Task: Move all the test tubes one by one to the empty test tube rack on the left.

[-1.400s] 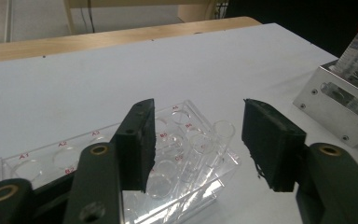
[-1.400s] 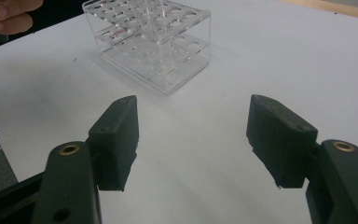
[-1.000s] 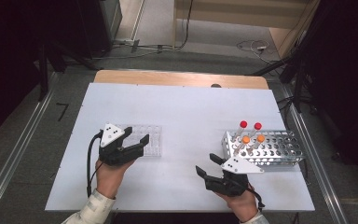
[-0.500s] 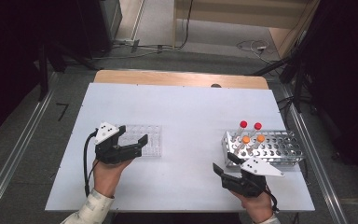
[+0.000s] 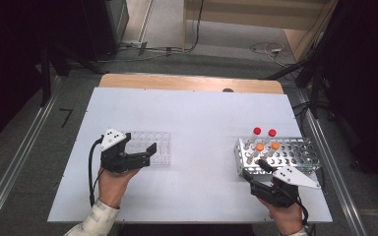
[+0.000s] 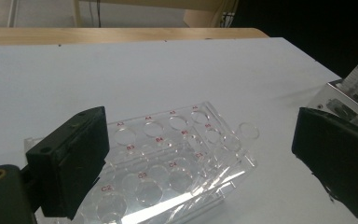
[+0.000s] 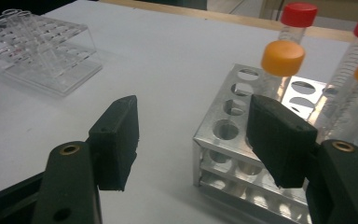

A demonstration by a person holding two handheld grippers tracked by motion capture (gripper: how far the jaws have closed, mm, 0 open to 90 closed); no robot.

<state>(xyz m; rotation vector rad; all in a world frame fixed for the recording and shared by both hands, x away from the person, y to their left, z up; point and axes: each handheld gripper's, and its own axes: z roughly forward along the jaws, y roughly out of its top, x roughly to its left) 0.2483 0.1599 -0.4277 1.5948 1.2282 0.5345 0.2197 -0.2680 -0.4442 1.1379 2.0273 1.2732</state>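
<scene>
In the high view, the left gripper sits left of centre in the lower half, its jaws apart over the near edge of the clear rack, which lies flat on the white table. Its jaws have just been opening, and nothing is pinched between them. The right gripper is at lower right, jaws apart and empty, just below the left end of the metal rack. Four tubes stand in that rack's left part: two with red caps behind, two with orange caps in front.

In the left gripper view, the two black jaws stand wide at lower left and lower right. The clear rack lies between and just beyond them in the lower middle, its holes marked with red letters; the left jaw overlaps its near corner, but I cannot tell whether it touches. The metal rack peeks in at the right edge.

In the right gripper view, the jaws are spread with nothing between them. The right jaw stands in front of the metal rack's near corner at lower centre. An orange cap and a red cap rise at upper right. The clear rack lies at upper left, well apart.
</scene>
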